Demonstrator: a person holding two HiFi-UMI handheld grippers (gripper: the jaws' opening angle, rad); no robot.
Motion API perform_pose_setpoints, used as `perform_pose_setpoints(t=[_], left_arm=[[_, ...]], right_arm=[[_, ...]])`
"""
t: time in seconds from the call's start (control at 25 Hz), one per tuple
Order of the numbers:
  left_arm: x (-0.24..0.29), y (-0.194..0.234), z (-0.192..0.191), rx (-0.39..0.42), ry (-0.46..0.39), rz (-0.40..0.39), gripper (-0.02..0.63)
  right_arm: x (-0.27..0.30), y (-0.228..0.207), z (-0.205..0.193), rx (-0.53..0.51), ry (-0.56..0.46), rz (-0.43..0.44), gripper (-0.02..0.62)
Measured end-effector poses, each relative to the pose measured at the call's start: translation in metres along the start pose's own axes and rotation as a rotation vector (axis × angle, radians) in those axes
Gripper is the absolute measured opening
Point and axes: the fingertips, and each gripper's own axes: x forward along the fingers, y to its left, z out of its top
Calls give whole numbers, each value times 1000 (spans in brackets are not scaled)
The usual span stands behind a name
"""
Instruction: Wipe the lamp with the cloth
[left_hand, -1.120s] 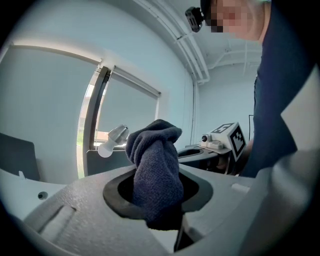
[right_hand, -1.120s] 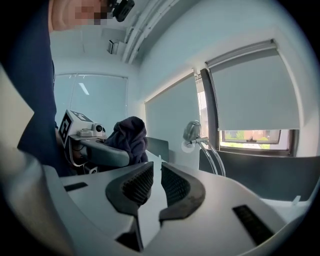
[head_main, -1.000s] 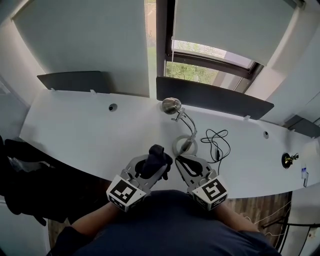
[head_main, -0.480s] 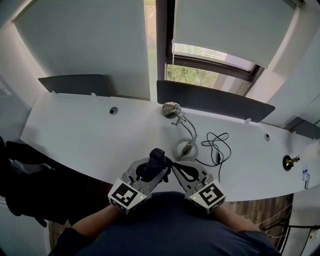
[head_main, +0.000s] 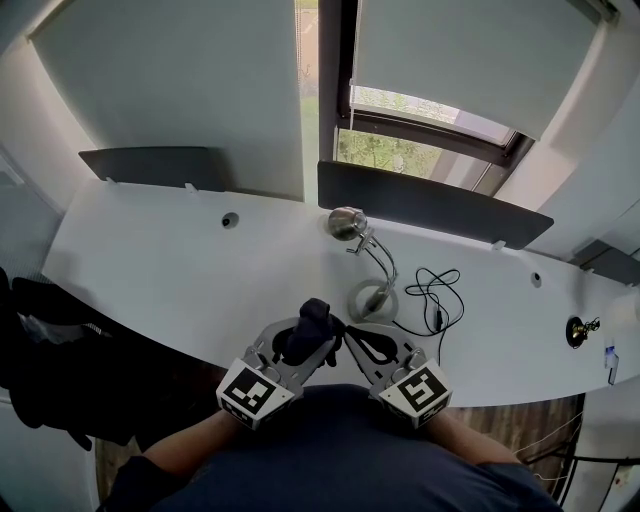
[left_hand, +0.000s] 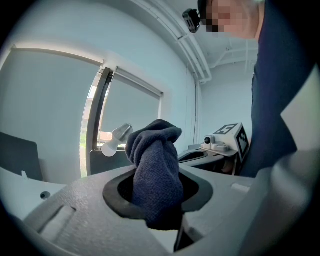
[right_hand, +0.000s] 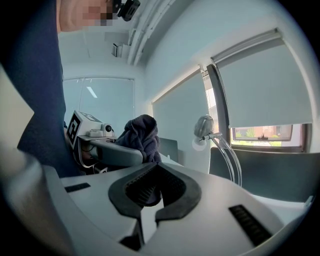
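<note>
The lamp (head_main: 346, 222) has a chrome head on a bent gooseneck and a round base (head_main: 372, 300) on the white desk (head_main: 150, 260). Near the desk's front edge, my left gripper (head_main: 303, 340) is shut on a bunched dark blue cloth (head_main: 312, 328), which sticks up through its jaws. In the left gripper view the cloth (left_hand: 156, 170) fills the middle, with the lamp (left_hand: 116, 140) behind it. My right gripper (head_main: 352, 333) is shut and empty, its tips right beside the cloth; contact is unclear. The right gripper view shows its closed jaws (right_hand: 156, 167), the cloth (right_hand: 142, 135) and the lamp (right_hand: 203, 126).
A black cable (head_main: 435, 290) lies coiled just right of the lamp base. Two dark panels (head_main: 150, 163) (head_main: 430, 205) stand along the desk's back edge under the window. A small dark fitting (head_main: 577, 328) is at the far right, and dark bulky things (head_main: 40, 330) at the left.
The right gripper's jaws have closed fully and it has shifted slightly left toward the cloth. The left gripper and cloth have stayed put.
</note>
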Motion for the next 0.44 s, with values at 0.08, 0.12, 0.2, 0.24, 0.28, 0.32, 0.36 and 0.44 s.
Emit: perform_pose_setpoints(t=[0.08,0.12,0.2,0.24,0.28,0.32,0.36,0.44], left_arm=[[0,1,-2,1,4,0,130],[1,1,-2,1,4,2,130],[1,3,0,1,0,8,130],[0,3,0,0,0,10,130],[0,3,-1,-1,1,10,130],[0,4,-2,-2,3,10,130],[1,4,-2,-1,4,10,130],[1,4,-1,1,4,11,130]], right_arm=[[1,-1,0,-1,1,2,11],[2,-2,0,-1,2,4,11],[3,-2,0,-2,1,7,11],[3,-2,0,-2,1,9,11],[4,-2,1,-1,2,10,11],[4,-2,1,1,6,12,11],[4,-2,2,3,12,14,11],[4,-2,4,4,22,19,11]])
